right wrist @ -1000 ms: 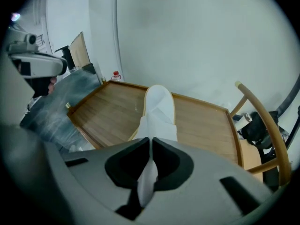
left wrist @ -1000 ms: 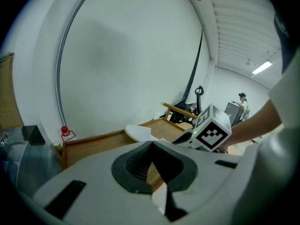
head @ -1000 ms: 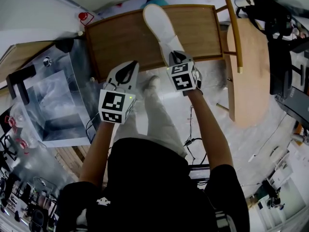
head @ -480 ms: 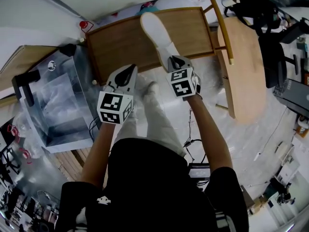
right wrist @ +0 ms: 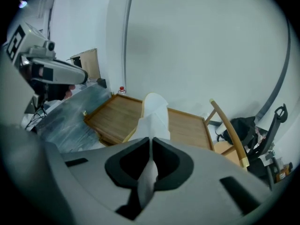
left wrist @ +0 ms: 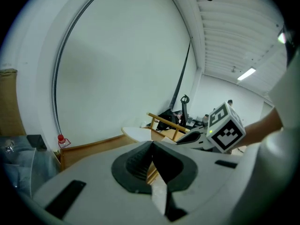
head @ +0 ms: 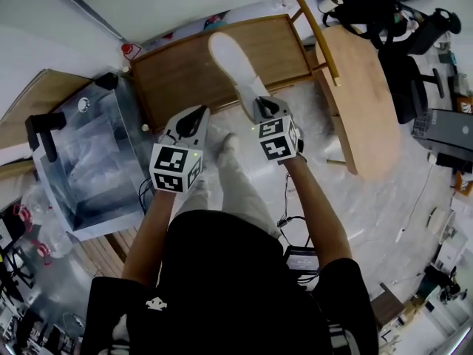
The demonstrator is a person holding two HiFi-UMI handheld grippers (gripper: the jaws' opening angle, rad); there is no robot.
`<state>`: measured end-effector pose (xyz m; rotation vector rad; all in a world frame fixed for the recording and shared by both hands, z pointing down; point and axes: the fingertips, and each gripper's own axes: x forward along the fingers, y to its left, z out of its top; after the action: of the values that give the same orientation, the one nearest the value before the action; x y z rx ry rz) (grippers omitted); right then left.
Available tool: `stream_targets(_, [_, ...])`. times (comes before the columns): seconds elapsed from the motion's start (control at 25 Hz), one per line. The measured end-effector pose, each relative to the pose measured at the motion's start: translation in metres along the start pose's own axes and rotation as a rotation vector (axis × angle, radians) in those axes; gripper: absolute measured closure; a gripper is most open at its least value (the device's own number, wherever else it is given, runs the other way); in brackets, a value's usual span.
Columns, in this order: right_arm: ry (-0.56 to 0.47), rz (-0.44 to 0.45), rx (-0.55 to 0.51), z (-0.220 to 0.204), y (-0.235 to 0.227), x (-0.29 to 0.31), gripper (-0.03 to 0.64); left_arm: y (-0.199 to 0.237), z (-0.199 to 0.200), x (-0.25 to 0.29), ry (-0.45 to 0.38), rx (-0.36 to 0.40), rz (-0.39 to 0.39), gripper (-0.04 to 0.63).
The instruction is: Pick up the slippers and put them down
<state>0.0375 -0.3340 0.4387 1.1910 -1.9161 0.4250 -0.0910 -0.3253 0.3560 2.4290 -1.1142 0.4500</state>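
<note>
A white slipper (head: 230, 59) hangs in the air over the wooden tray (head: 174, 76), toe pointing away from me. My right gripper (head: 260, 103) is shut on its near end. In the right gripper view the slipper (right wrist: 153, 112) runs out from between the closed jaws of the right gripper (right wrist: 151, 142). My left gripper (head: 198, 114) hovers to the left of it, jaws together, with no slipper hanging from it. In the left gripper view the left gripper (left wrist: 151, 146) shows its tips touching, and the slipper's edge (left wrist: 136, 134) shows beyond them. I see no second slipper.
A wooden chair (head: 362, 95) stands right of the tray, with a black bag (head: 369, 9) behind it. A clear plastic box (head: 89, 161) sits at the left. My legs and a foot (head: 229, 143) are below the grippers. Cables (head: 292, 213) lie on the floor.
Both grippers have risen, the right one carrying the slipper up over the tray. Neither grip has changed.
</note>
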Motion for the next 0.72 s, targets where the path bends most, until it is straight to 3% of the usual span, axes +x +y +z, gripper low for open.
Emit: stream_targets(0.72, [-0.096, -0.214, 0.160, -0.029, 0.011, -0.123, 0.604, -0.071, 0.008, -0.058, -0.049, 0.161, -0.188, 0.591])
